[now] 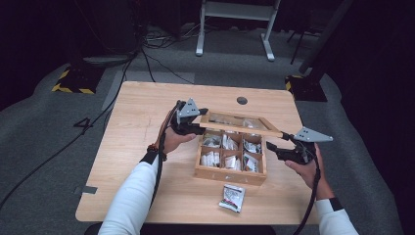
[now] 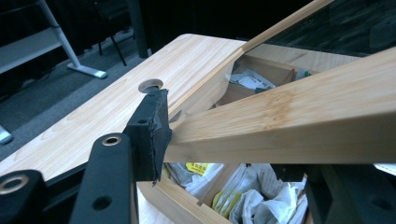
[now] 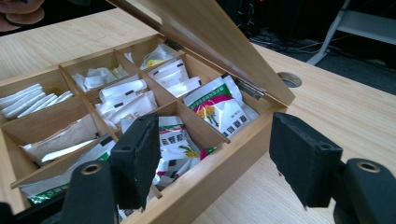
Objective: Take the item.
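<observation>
A wooden compartment box (image 1: 230,176) full of tea sachets (image 3: 218,108) stands on the table, right of centre. Its glass-paned lid (image 1: 241,129) is raised part way, hinged at the far side. My left gripper (image 1: 195,125) is at the lid's near-left corner, shut on the frame. In the left gripper view one pad (image 2: 153,133) presses the end of the lid's wooden bar (image 2: 289,121), and the other jaw is mostly hidden under it. My right gripper (image 1: 274,148) hovers at the box's right side, open. In its own view the box wall (image 3: 219,182) lies between its jaws, untouched.
One loose sachet (image 1: 232,197) lies on the table (image 1: 142,147) in front of the box, near the front edge. A round cable hole (image 1: 242,100) sits behind the box. Beyond the table are floor cables and a white desk frame (image 1: 235,12).
</observation>
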Action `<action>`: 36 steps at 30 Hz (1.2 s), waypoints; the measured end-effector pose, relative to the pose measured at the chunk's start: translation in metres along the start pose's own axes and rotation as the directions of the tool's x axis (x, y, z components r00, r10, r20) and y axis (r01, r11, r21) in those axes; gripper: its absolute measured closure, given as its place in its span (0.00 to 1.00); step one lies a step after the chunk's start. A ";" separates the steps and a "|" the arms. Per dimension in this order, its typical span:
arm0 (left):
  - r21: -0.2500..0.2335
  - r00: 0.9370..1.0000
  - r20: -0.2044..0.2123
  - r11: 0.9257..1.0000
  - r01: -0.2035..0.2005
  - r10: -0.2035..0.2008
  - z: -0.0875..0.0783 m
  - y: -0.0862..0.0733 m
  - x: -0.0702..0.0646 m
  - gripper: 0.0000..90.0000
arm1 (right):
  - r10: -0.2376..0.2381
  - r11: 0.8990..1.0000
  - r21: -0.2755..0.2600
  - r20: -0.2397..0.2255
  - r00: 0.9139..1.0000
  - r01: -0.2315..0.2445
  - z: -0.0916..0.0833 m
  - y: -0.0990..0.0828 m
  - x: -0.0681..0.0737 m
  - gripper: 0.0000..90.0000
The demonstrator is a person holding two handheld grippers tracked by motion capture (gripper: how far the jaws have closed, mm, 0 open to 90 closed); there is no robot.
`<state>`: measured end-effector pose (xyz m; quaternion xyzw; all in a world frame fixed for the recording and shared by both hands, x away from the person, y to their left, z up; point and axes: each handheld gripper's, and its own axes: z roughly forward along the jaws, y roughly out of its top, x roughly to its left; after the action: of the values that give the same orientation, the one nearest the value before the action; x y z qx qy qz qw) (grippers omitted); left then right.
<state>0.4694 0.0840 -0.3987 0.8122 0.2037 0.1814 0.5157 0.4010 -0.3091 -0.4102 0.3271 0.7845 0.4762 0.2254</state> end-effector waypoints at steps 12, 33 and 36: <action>0.013 0.999 -0.013 0.999 -0.034 0.034 -0.005 -0.006 -0.011 0.47 | -0.009 0.999 -0.034 0.010 1.000 0.009 -0.001 0.008 0.004 0.40; 0.009 0.997 -0.042 0.998 -0.059 0.060 -0.017 -0.017 -0.031 0.36 | -0.081 0.996 -0.038 -0.019 0.997 0.080 -0.011 0.011 0.021 0.52; 0.023 1.000 -0.020 0.999 -0.022 0.022 -0.020 -0.019 -0.030 0.36 | -0.082 0.996 -0.034 -0.022 0.996 0.081 -0.014 0.009 0.024 0.51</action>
<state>0.4310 0.0910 -0.4110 0.8184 0.2018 0.1928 0.5023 0.3785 -0.2971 -0.3971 0.2857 0.7918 0.4832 0.2408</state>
